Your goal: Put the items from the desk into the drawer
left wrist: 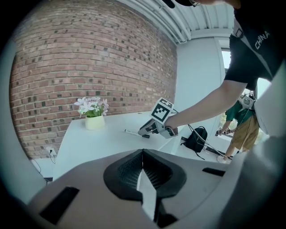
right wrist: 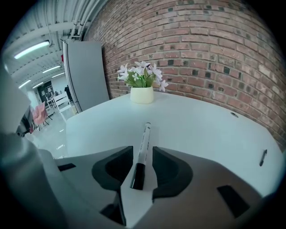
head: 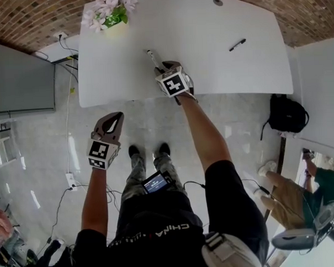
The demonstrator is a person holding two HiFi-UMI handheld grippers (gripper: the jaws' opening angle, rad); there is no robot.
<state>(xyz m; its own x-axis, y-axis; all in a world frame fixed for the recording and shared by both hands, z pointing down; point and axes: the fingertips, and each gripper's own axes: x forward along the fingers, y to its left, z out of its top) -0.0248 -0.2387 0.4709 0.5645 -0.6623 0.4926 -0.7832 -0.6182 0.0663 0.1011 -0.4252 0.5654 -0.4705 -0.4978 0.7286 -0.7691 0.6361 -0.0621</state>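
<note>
Desk (head: 207, 51): white top, back edge against a brick wall (head: 35, 20).

Right gripper (head: 165, 66): reaching over the desk's front edge, a little left of its middle. The 2 jaws stand wide apart, 1 on each side of a marker (right wrist: 142, 152). In the right gripper view there is a gap between each pad and the marker, so nothing is gripped. Whether the jaw tips touch the desk top is hard to tell from these angles.

Marker: white barrel, black cap. It lies flat on the desk near the front edge, cap end between the jaws and toward the person, barrel pointing toward the back-left corner.

Left gripper (left wrist: 143, 156): jaws closed together, nothing between them. Held off the desk, out in front of the front edge toward the left corner, over the floor (head: 155, 122).

Pen (head: 237, 44): 1 dark pen lies alone toward the desk's right edge, well apart from the marker and from both grippers.

Flower pot (head: 111, 13): pale pot with pink-white flowers, at the desk's back-left corner.

Backpack (head: 288, 115): black, on the floor beyond the desk's front-right corner.
</note>
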